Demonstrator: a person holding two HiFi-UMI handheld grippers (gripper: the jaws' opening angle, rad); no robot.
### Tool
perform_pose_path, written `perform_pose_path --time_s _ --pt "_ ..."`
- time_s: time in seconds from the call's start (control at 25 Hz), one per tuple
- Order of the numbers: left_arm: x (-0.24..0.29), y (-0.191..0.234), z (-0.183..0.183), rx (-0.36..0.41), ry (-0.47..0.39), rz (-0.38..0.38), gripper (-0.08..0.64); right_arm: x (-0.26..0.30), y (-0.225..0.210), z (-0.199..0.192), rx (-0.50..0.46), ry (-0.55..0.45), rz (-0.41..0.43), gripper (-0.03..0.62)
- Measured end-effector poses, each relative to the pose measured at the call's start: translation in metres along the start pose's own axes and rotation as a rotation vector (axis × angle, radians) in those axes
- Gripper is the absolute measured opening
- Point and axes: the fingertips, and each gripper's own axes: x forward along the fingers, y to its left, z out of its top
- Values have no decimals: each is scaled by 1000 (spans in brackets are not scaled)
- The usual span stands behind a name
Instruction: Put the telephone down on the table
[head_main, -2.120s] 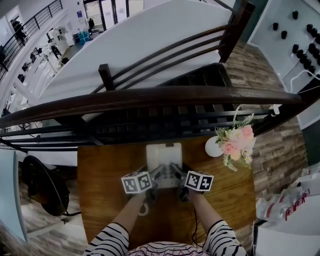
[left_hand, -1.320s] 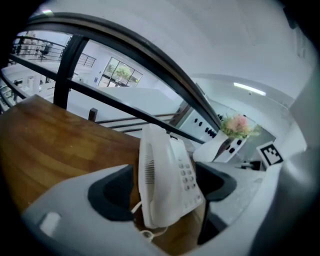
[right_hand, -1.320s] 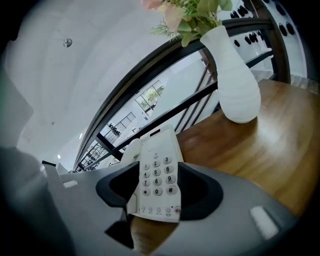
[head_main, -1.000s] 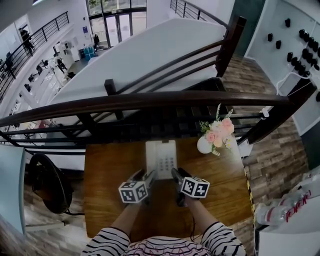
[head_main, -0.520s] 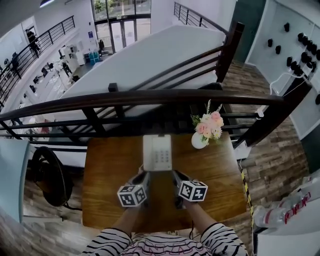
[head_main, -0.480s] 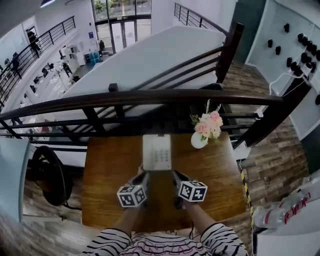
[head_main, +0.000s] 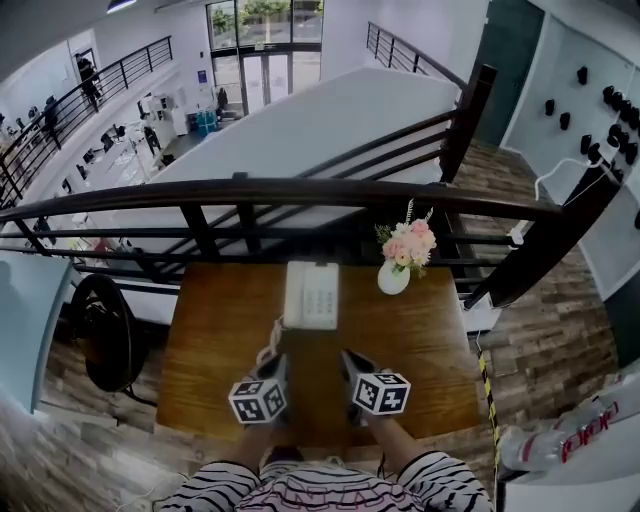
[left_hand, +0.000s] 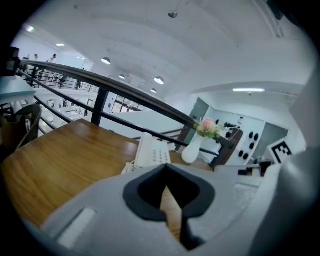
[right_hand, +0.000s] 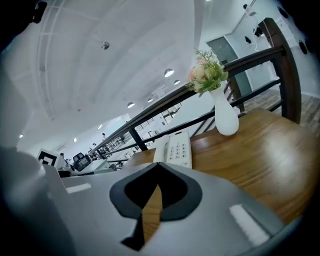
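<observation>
**Phone Rests on the Table**

The telephone (head_main: 311, 295) lies flat at the far side of the table (head_main: 215, 340), near the flower vase (head_main: 392, 278). The left gripper (head_main: 278, 362) and right gripper (head_main: 348, 360) are pinched shut on nothing, well apart from it, so the job looks done.

Side by side, slightly apart: left gripper (head_main: 273, 363) and right gripper (head_main: 351, 360), jaws pressed together, empty, seemingly tilted slightly downward.

Ahead of the left gripper (head_main: 277, 360) and the right gripper (head_main: 349, 358), a dark wooden railing (head_main: 300, 190) crosses. Tall windows (head_main: 265, 15) glow far beyond it. A black chair (head_main: 100, 335) stands left of the left gripper. Plank floor (head_main: 560, 320) lies to the right.
</observation>
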Motion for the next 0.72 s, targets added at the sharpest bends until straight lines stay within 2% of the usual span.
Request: perform_pose_path --time_s 0.28,0.72 --pt "-30 -22 -23 21 -13 24 2 -38 6 -15 -38 9 25 0" --pt "-81 -58 -54 50 -46 38 2 -93 5 -49 -35 25 33 0"
